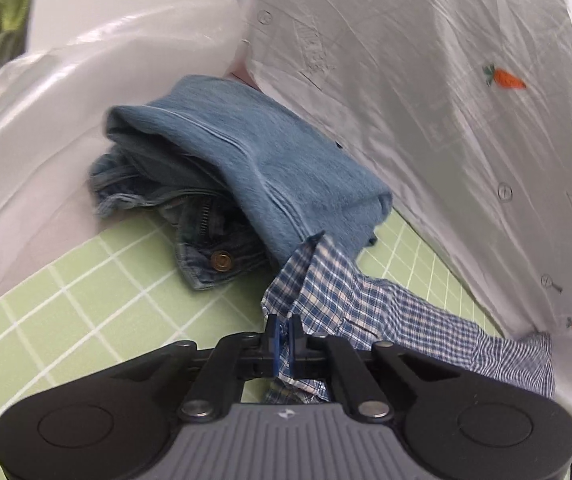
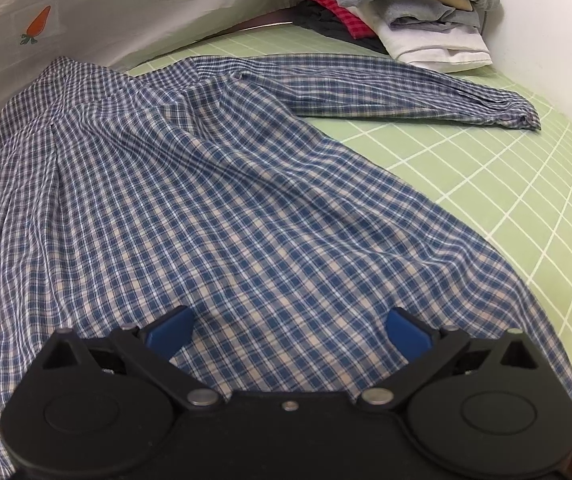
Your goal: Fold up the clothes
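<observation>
Plaid shirt [image 2: 190, 184]: spread on the green gridded surface [image 2: 505, 184], one sleeve [image 2: 405, 96] running out toward the folded pile [image 2: 413, 12] at the far corner. Left gripper [image 1: 284, 334]: jaws clenched on a shirt edge, cloth trailing off to its right; folded jeans [image 1: 246, 168] just beyond. Right gripper [image 2: 287, 332]: jaws released and wide, nothing between them, shirt body directly below (the nearer to the hem). Plastic sheet [image 1: 445, 100] shows carrot prints; no readable writing or brand.
</observation>
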`<state>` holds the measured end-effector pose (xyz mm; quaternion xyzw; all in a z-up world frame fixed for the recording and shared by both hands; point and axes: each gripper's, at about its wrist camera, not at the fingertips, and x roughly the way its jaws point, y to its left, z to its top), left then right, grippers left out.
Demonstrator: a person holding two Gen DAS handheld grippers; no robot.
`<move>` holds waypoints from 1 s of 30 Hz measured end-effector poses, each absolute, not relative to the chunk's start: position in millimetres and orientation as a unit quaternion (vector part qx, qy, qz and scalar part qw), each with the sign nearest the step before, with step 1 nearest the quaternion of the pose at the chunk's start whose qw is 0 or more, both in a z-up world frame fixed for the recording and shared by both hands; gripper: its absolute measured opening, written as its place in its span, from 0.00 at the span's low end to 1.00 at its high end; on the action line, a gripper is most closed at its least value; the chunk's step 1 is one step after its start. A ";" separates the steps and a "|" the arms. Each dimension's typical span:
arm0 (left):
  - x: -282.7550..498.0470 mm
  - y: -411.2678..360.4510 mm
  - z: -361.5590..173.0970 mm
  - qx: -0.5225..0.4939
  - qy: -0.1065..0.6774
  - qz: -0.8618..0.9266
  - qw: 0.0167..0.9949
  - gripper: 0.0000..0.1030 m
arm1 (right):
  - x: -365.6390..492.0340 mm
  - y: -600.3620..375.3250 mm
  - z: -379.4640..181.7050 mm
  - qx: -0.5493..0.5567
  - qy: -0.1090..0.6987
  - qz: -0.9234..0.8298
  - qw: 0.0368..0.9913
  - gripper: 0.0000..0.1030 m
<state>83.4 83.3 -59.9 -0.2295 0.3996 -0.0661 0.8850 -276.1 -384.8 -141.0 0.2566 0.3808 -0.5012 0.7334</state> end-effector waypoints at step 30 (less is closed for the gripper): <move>42.6 143.7 -88.1 -0.188 0.454 0.097 0.866 0.52 | -272.8 -381.2 -143.3 0.247 0.381 -0.490 0.745 1.00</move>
